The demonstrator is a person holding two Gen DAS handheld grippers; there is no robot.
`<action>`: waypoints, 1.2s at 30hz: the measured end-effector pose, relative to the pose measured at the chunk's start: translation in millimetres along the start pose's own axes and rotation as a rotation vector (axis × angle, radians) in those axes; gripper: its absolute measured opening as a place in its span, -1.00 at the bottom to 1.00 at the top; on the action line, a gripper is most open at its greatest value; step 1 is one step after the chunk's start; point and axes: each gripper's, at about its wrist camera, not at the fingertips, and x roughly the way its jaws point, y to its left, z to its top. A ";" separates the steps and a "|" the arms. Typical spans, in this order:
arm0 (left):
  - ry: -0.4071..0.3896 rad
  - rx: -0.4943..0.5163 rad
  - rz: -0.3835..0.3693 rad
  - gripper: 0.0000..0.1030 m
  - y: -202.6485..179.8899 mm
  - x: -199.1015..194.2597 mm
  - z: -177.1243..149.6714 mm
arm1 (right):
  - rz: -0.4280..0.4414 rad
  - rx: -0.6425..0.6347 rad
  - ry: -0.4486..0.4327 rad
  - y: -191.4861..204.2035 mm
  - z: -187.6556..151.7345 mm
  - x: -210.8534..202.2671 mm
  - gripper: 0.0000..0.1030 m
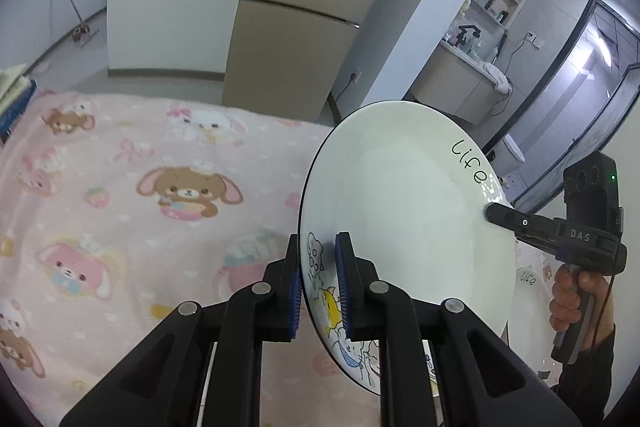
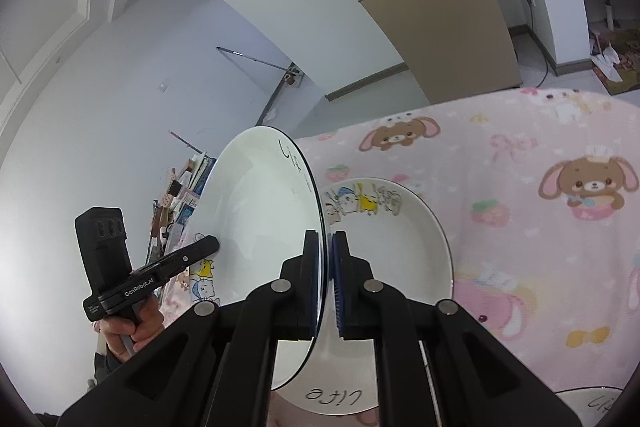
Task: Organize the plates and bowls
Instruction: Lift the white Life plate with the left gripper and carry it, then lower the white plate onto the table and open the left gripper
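A: Start at your left gripper [image 1: 318, 283] — what are its fingers doing?

B: Your blue-padded fingers [image 1: 343, 287] are pinching the rim of the white plate [image 1: 400, 227], one pad on the face and one behind, right at the cartoon animals printed along the edge. The plate stands almost on edge, lifted off the surface

A: And your right gripper [image 2: 326, 279]?

B: It sits on the opposite rim of the same plate [image 2: 264, 219], near the word "Life". From its own camera the left pad lies against the plate's edge while a thin gap shows before the right pad, so I cannot tell whether you are truly clamping there. In the left wrist view the right gripper [image 1: 494, 213] meets the rim with its tip

A: Where is the plate relative to everything else?

B: Held in the air between your two grippers, above the pink blanket [image 1: 140, 187] with bunny and bear prints. Directly behind and below it in the right wrist view, a second plate [image 2: 400, 239] of the same design lies flat on the blanket. The rim of a third plate [image 2: 600, 403] shows at the bottom right corner

A: Farther out?

B: Beige cabinet doors [image 1: 296, 39] and white walls beyond the blanket, and a bathroom vanity [image 1: 460, 79] off to the right in the left wrist view
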 end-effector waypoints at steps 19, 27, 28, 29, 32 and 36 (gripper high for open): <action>0.061 0.090 0.051 -0.70 -9.8 40.6 -12.0 | -0.236 -0.088 0.075 -17.0 -20.8 29.8 -0.77; 0.048 0.084 0.061 -0.70 -10.8 41.6 -13.6 | -0.458 -0.344 0.127 15.5 -32.0 41.9 -0.55; 0.046 0.088 0.064 -0.70 -11.8 41.1 -13.3 | -0.471 -0.358 0.131 16.0 -32.0 42.2 -0.55; 0.042 0.098 0.071 -0.70 -12.5 41.3 -13.8 | -0.487 -0.378 0.135 17.2 -32.8 41.9 -0.55; 0.030 0.099 0.077 -0.70 -12.3 41.7 -14.6 | -0.533 -0.428 0.150 23.0 -34.9 45.7 -0.54; 0.029 0.101 0.070 -0.70 -13.7 43.9 -15.6 | -0.648 -0.540 0.167 38.8 -41.0 52.4 -0.51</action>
